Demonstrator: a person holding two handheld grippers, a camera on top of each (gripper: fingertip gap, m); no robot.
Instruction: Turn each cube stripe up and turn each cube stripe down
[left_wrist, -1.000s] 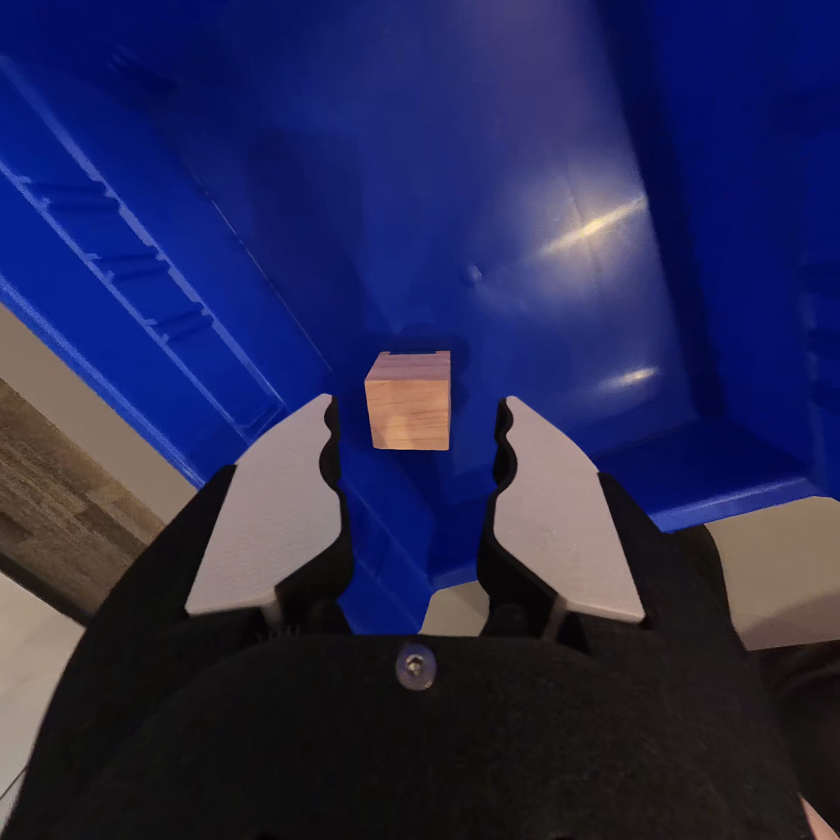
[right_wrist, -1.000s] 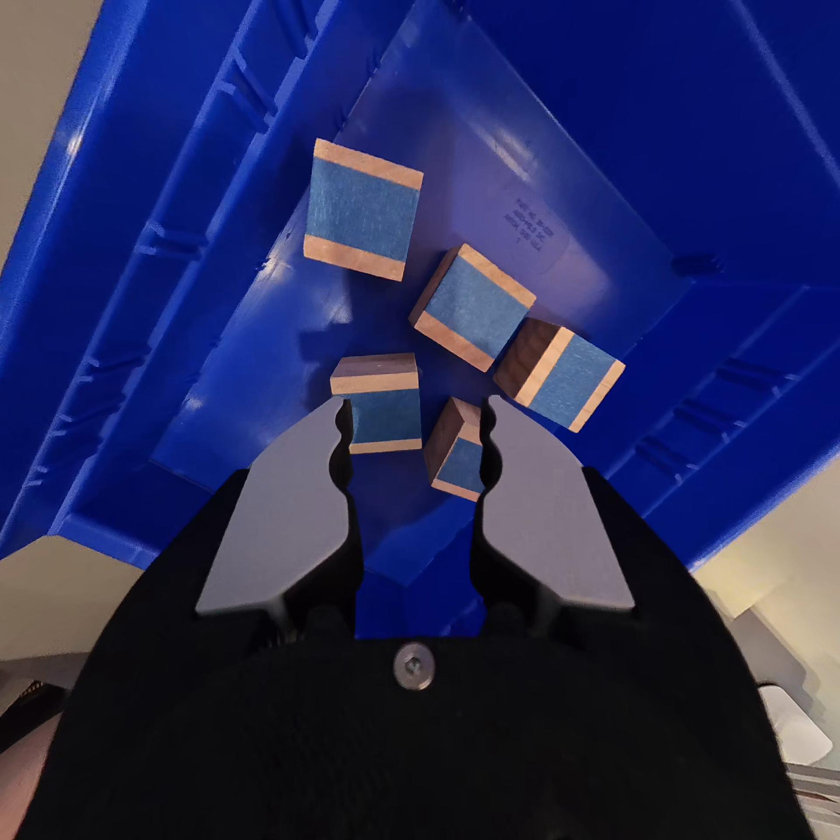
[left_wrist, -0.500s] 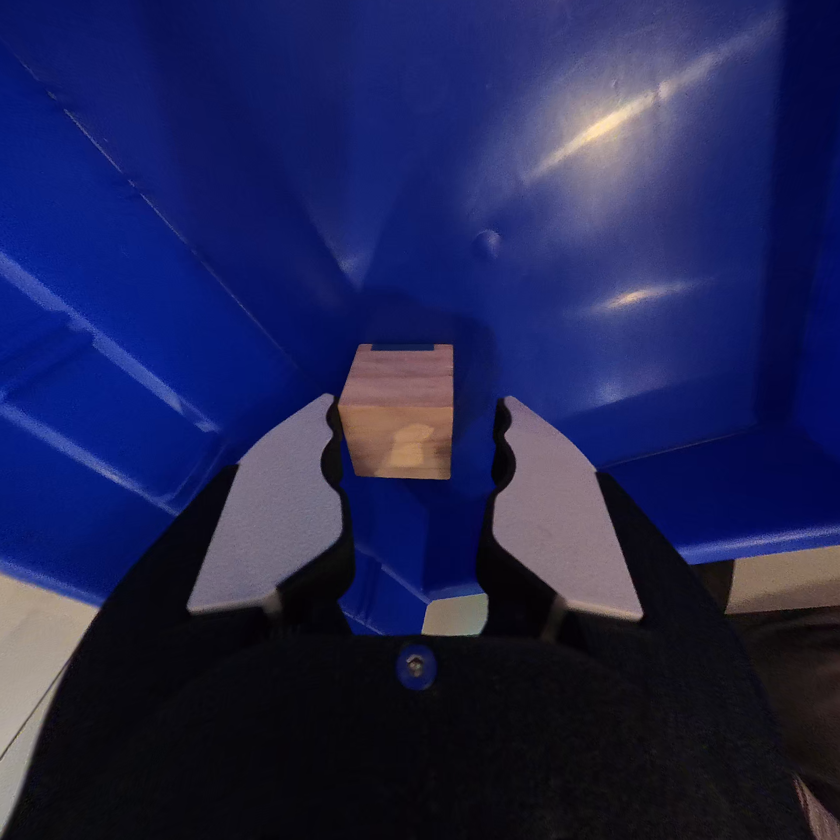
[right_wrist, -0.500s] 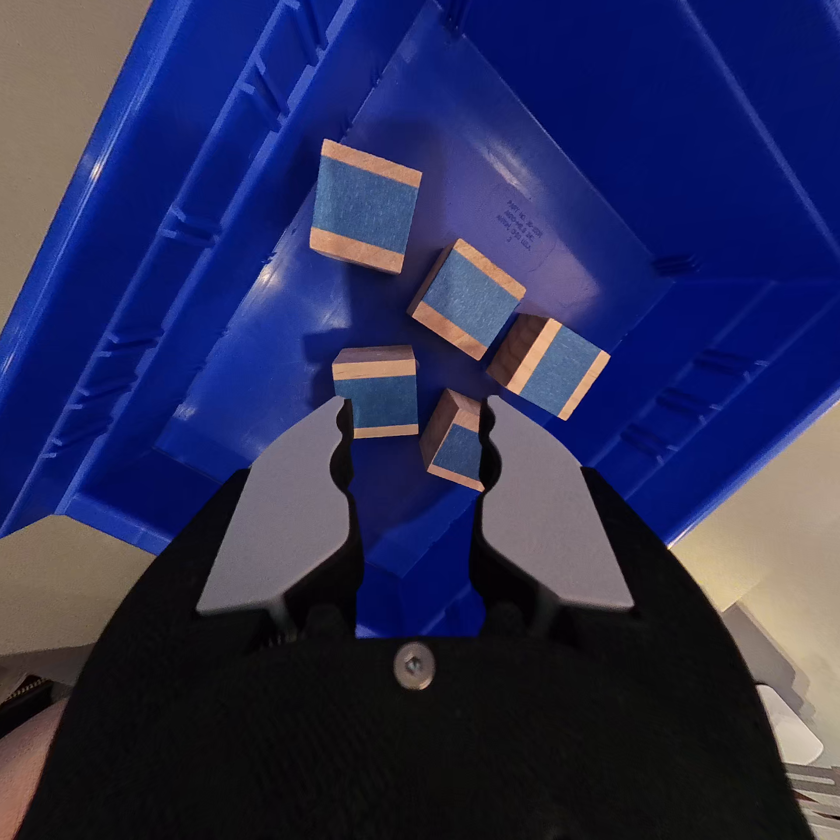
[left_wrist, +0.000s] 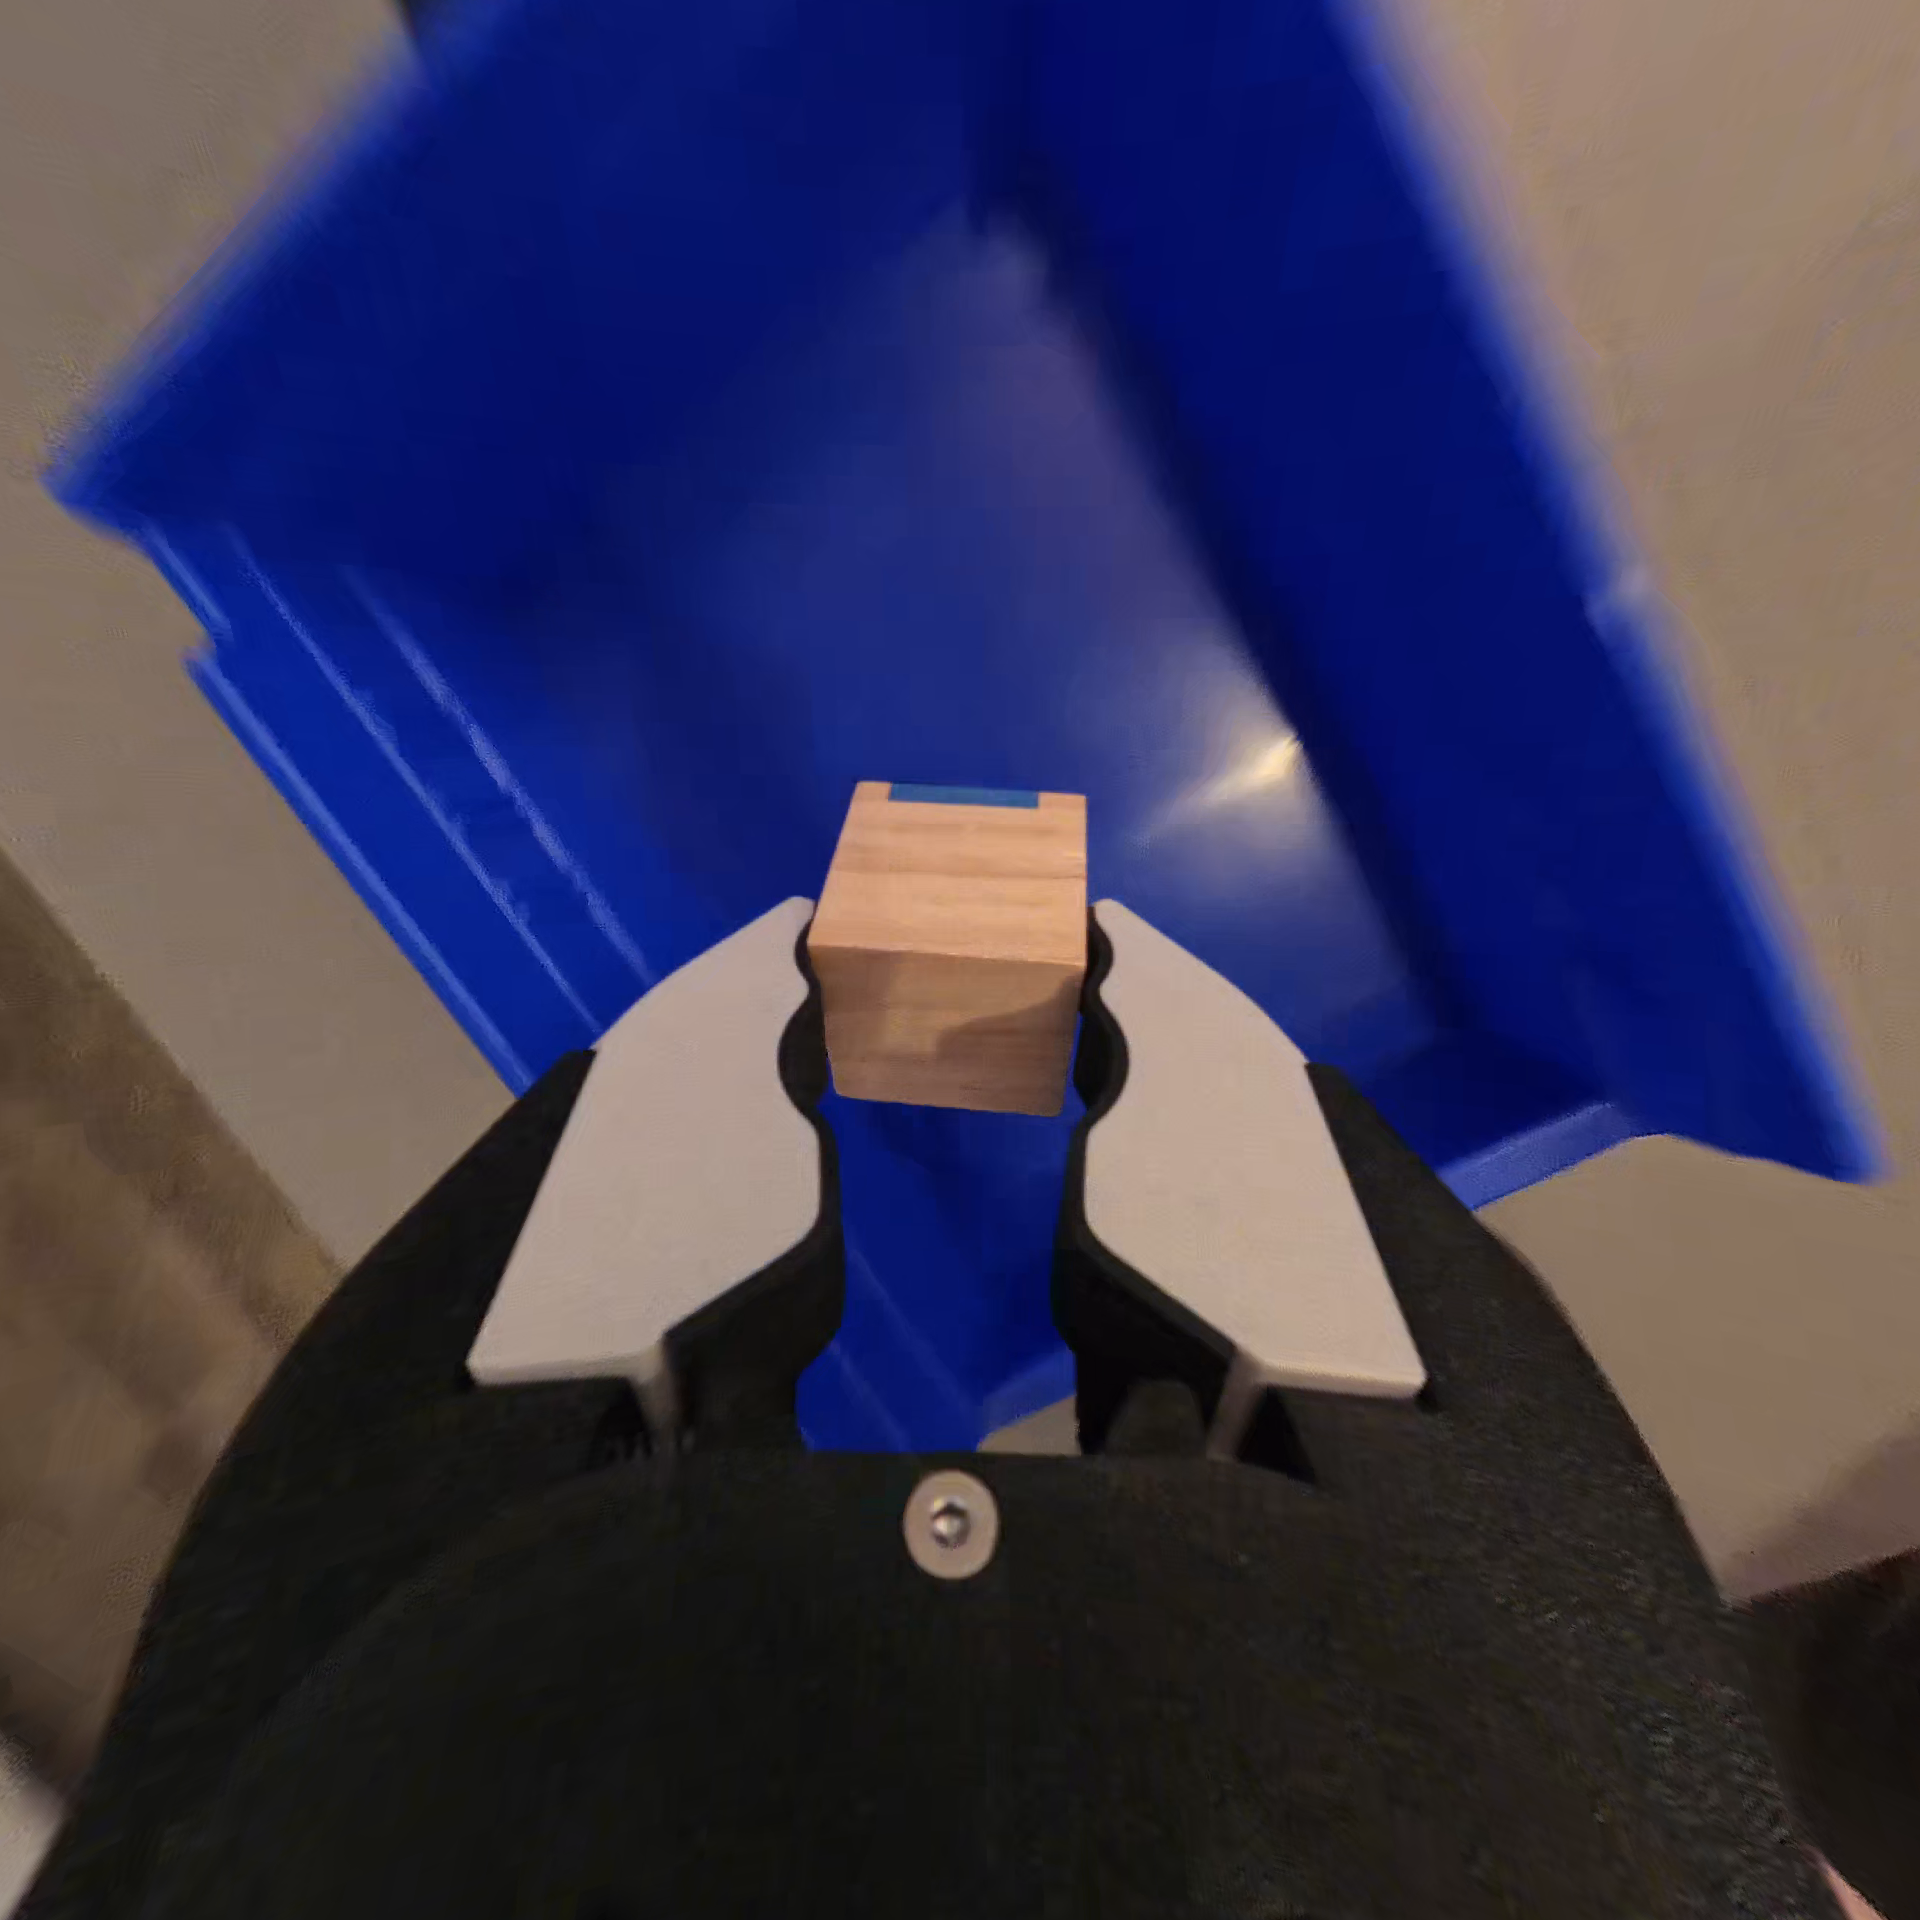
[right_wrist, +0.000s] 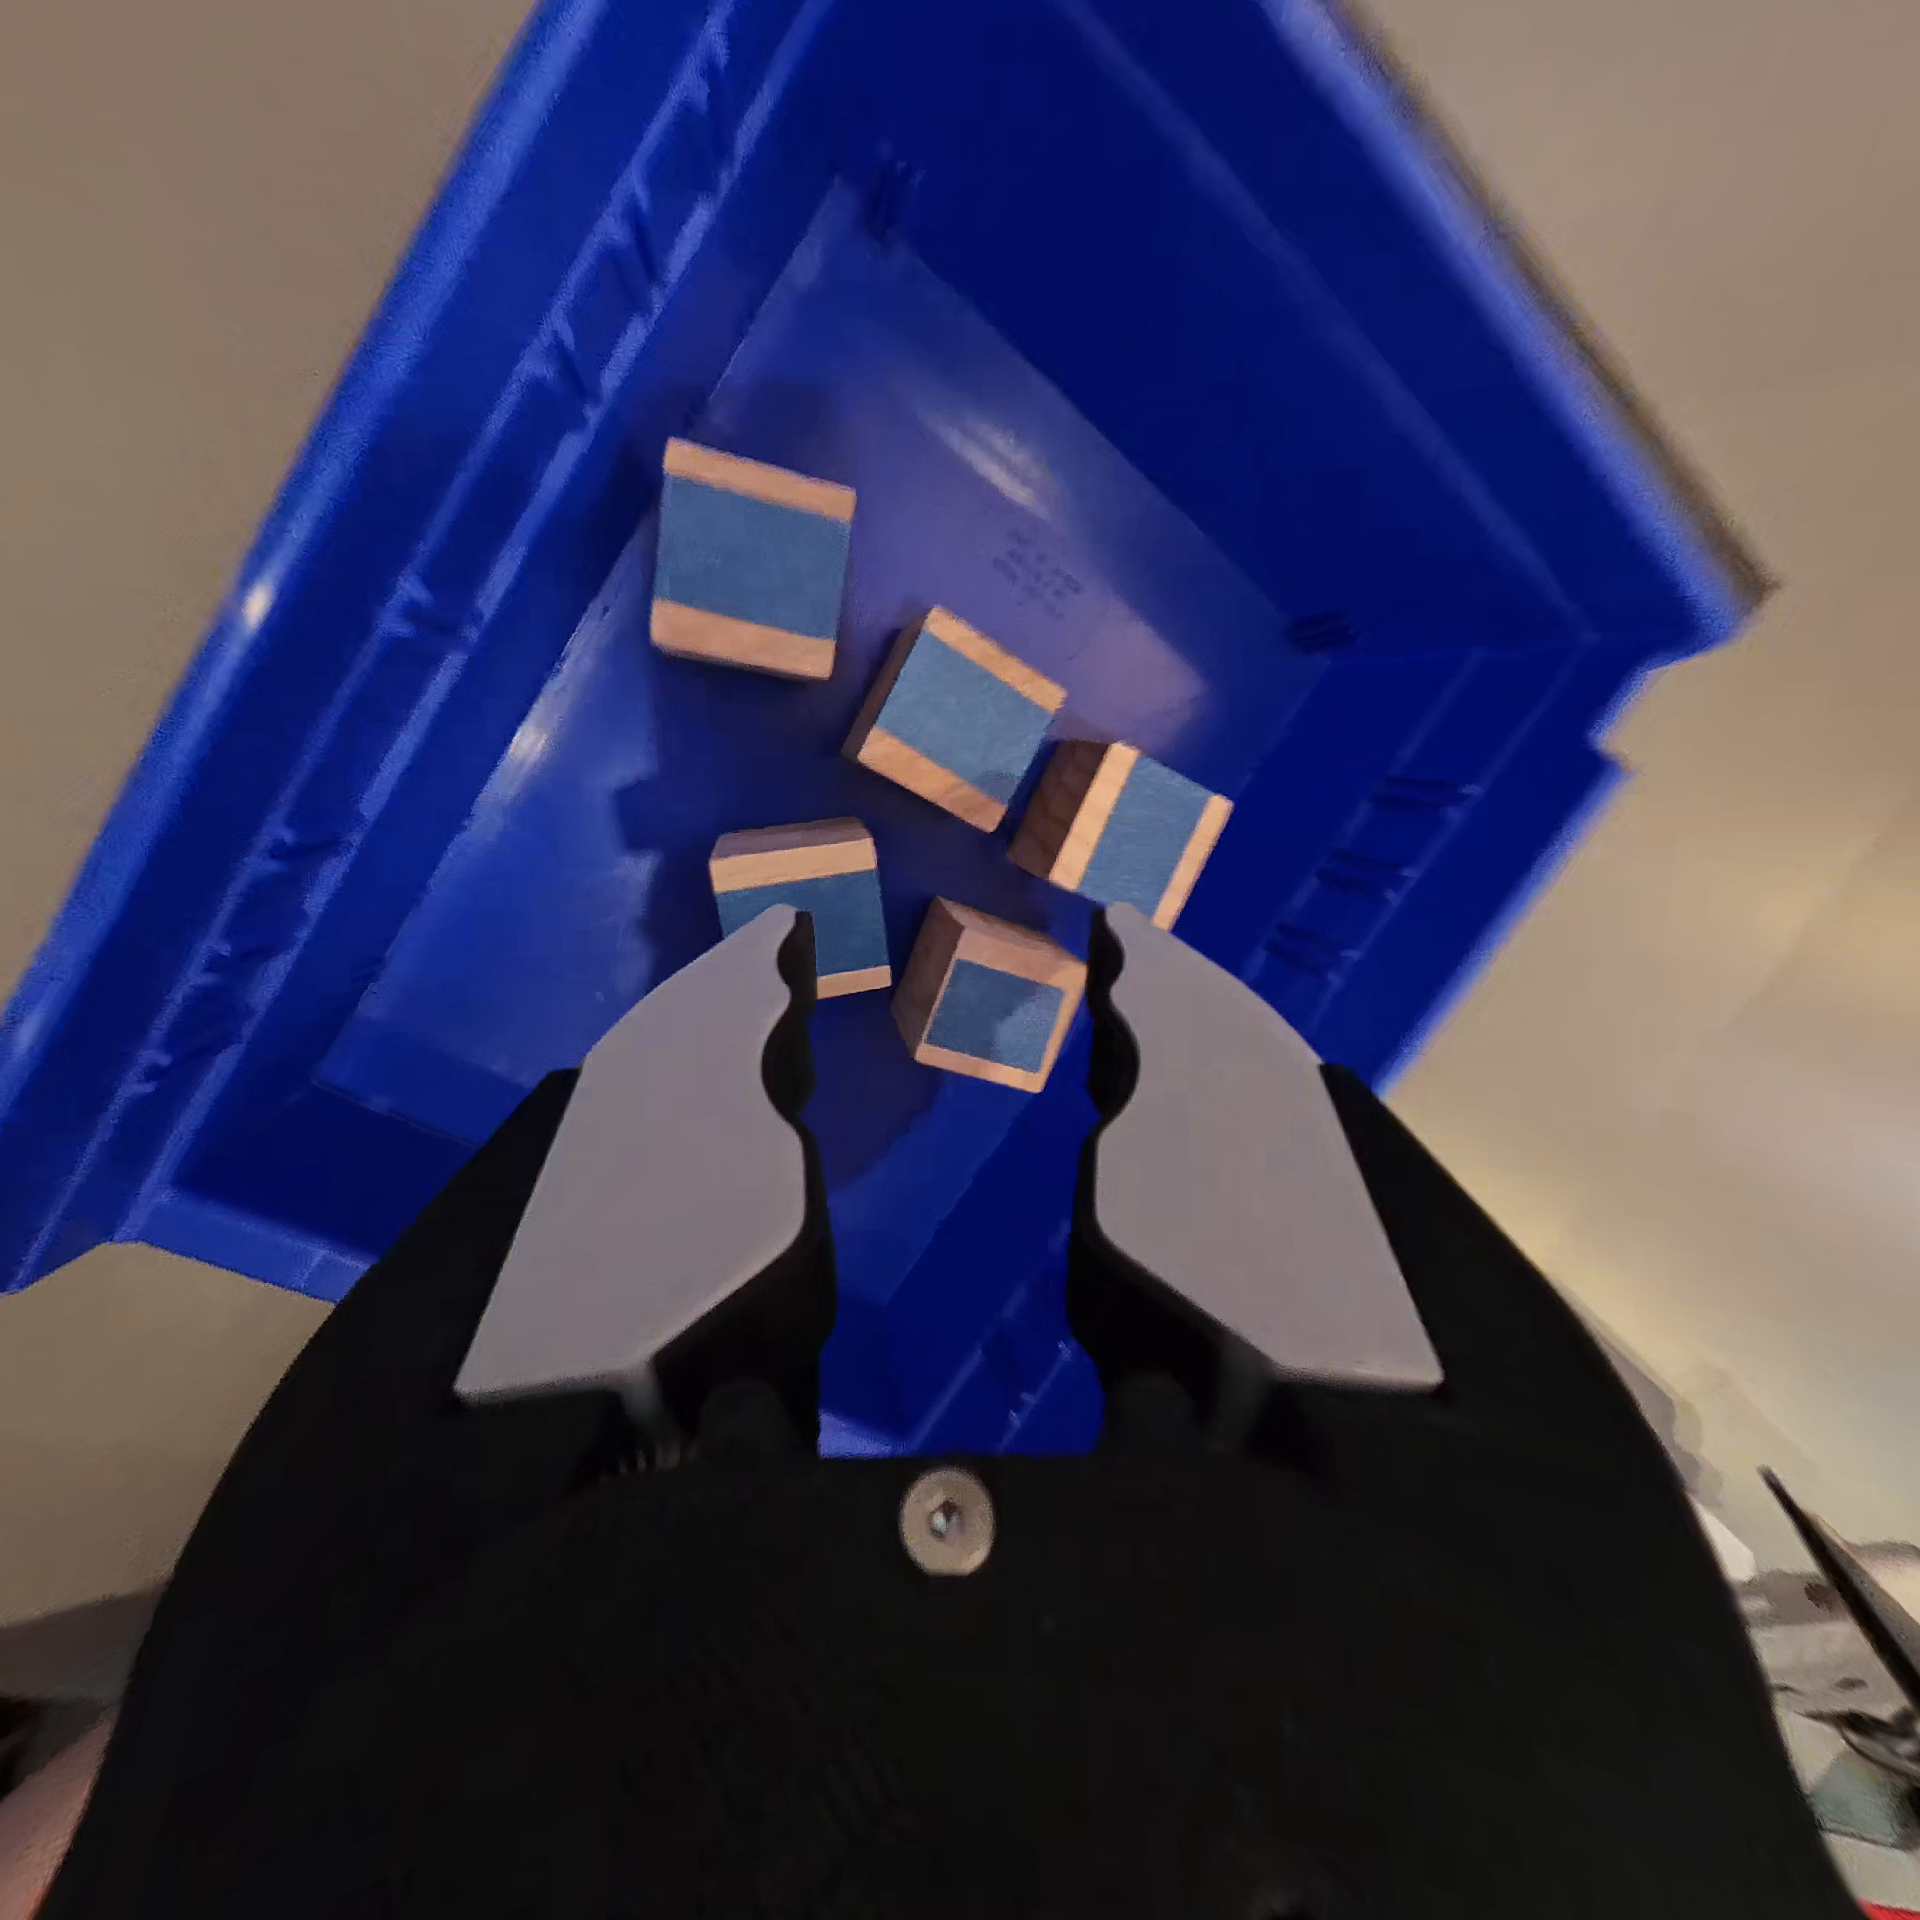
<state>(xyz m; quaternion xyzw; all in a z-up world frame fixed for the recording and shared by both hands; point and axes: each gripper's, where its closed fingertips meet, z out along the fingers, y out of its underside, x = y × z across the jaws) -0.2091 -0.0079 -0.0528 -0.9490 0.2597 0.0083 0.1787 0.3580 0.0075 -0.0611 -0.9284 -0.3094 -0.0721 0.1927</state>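
Count: six wooden cubes and two blue bins.

Left wrist view: one blue bin (left_wrist: 727, 468), nothing on its visible floor. One plain-faced wooden cube (left_wrist: 951, 966) is clamped in the left gripper (left_wrist: 951, 971), both pads pressed against its sides, held above the bin. Its blue stripe (left_wrist: 964, 796) shows only as a sliver on the far face.

Right wrist view: a second blue bin (right_wrist: 436, 623) holds five striped cubes (right_wrist: 956, 717) on its floor, all stripe up. The right gripper (right_wrist: 951, 935) hangs over them, fingers spread and grasping nothing; the nearest cube (right_wrist: 987, 997) lies below them.

Neither view shows the other gripper.
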